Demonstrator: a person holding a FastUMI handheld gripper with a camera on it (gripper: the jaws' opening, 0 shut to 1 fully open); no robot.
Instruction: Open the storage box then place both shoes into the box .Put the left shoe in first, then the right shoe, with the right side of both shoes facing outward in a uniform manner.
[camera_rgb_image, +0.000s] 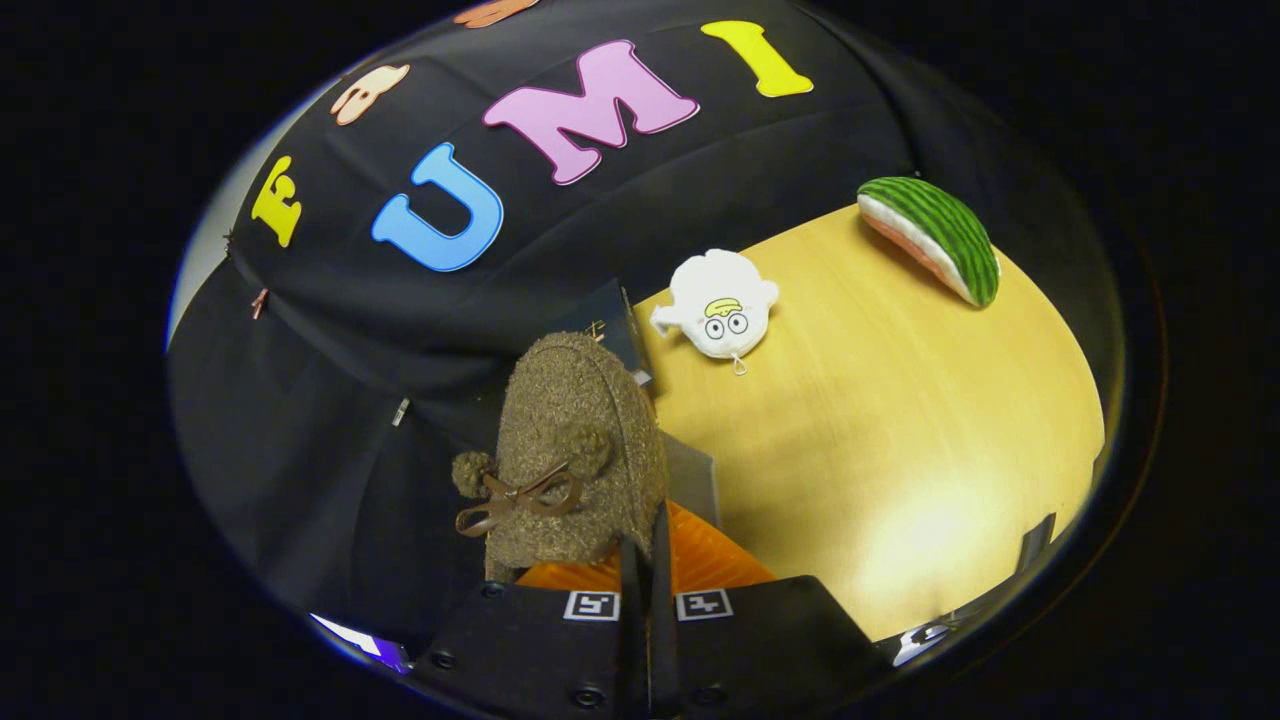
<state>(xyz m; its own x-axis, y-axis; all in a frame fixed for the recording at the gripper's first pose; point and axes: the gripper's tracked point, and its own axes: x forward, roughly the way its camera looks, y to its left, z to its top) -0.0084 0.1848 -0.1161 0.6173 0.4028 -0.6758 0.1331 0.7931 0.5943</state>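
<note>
The tool (648, 560) has its two fingers (632, 590) pressed close together, almost no gap between them, and they are clamped on the rim of a shoe (575, 450). It is a fuzzy brown slipper-style shoe, held up off the counter (900, 450) with its toe rising away from the fingers. A brown bow (520, 498) sits on its upper with two small pompoms beside it, one at the left end of the bow and one just above it.

Taking the shoe as the landmark: right below it, between shoe and fingers, there is a ribbed orange surface (700, 565); whether that is the shoe's own lining or something else, I cannot tell. Tight against the right side of the shoe a grey panel (695, 480) shows, and just beyond the toe a dark upright shape (610, 325) with a thin edge peeks out; either could be part of the storage box, but the shoe covers too much to be sure.

Further right of the shoe's toe, a white plush toy (720, 305) with a cartoon face lies on the wooden counter, apart from the shoe. Well beyond that, far right of the shoe, a plush watermelon slice (935, 235) rests near the counter's far edge. The shoe itself blocks the sight of whatever lies straight ahead of the fingers.
</note>
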